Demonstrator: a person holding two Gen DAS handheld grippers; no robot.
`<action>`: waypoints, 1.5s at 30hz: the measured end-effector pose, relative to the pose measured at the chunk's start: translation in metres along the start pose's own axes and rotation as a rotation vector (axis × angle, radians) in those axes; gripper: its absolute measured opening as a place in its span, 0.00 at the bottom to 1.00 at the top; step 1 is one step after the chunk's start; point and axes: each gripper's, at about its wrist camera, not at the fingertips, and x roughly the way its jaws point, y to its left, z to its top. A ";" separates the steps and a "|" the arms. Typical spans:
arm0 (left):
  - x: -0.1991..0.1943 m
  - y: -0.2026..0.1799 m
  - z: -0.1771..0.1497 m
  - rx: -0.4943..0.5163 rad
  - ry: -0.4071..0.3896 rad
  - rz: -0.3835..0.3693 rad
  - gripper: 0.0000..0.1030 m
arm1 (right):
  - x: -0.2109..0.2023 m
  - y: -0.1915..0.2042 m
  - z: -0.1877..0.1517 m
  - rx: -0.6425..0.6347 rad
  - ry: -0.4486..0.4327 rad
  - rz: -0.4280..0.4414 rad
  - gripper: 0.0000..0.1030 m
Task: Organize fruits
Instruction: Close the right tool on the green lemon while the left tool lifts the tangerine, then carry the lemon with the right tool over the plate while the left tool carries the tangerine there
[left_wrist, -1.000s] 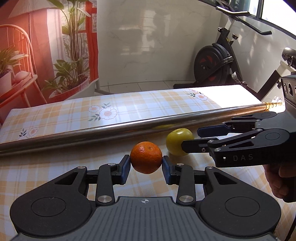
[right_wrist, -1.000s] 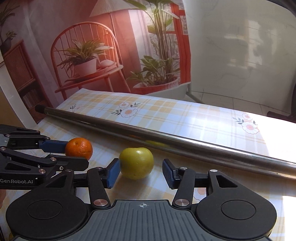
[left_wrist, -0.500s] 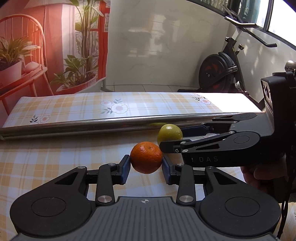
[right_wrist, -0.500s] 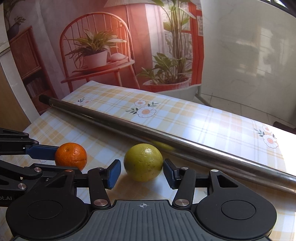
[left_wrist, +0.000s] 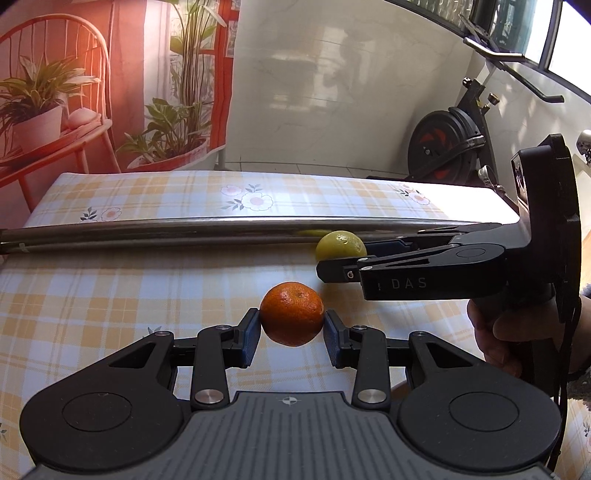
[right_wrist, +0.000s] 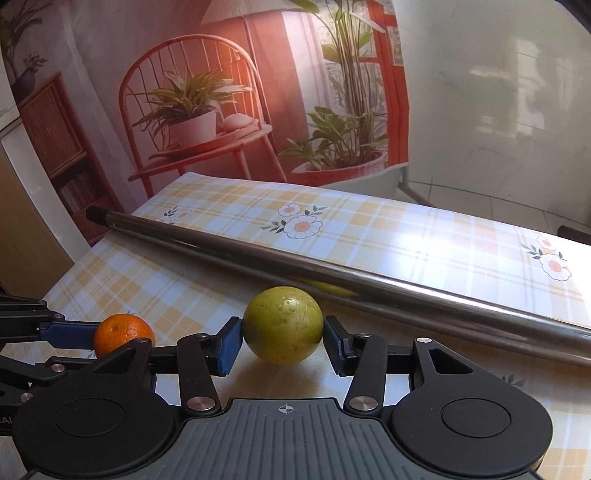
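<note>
A small orange (left_wrist: 291, 314) is pinched between the blue pads of my left gripper (left_wrist: 291, 330), just above the plaid tablecloth. In the right wrist view the same orange (right_wrist: 123, 338) shows at the lower left, between the left gripper's fingers (right_wrist: 66, 330). A yellow-green round fruit (right_wrist: 282, 325) sits between the pads of my right gripper (right_wrist: 282, 345), which touch both its sides. From the left wrist view that fruit (left_wrist: 340, 245) lies by the metal pole, with the right gripper (left_wrist: 345, 258) reaching in from the right, held by a hand (left_wrist: 517, 332).
A long metal pole (right_wrist: 332, 269) lies across the plaid, flowered tablecloth (right_wrist: 369, 225) just behind the fruit. An exercise bike (left_wrist: 454, 144) stands beyond the table's right end. A backdrop with a chair and plants hangs behind the table.
My right gripper has closed from wide open onto the yellow-green fruit. Both grippers have risen and tilted a little. The orange has stayed in the left gripper.
</note>
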 end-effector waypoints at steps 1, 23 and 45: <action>-0.001 -0.001 0.000 -0.006 0.000 -0.005 0.38 | -0.005 -0.002 -0.001 0.009 -0.007 0.000 0.43; -0.050 -0.058 -0.017 0.083 -0.011 -0.062 0.38 | -0.132 -0.002 -0.073 0.075 -0.072 -0.101 0.43; -0.032 -0.072 -0.032 0.115 0.135 -0.079 0.38 | -0.171 0.006 -0.122 0.205 -0.095 -0.115 0.43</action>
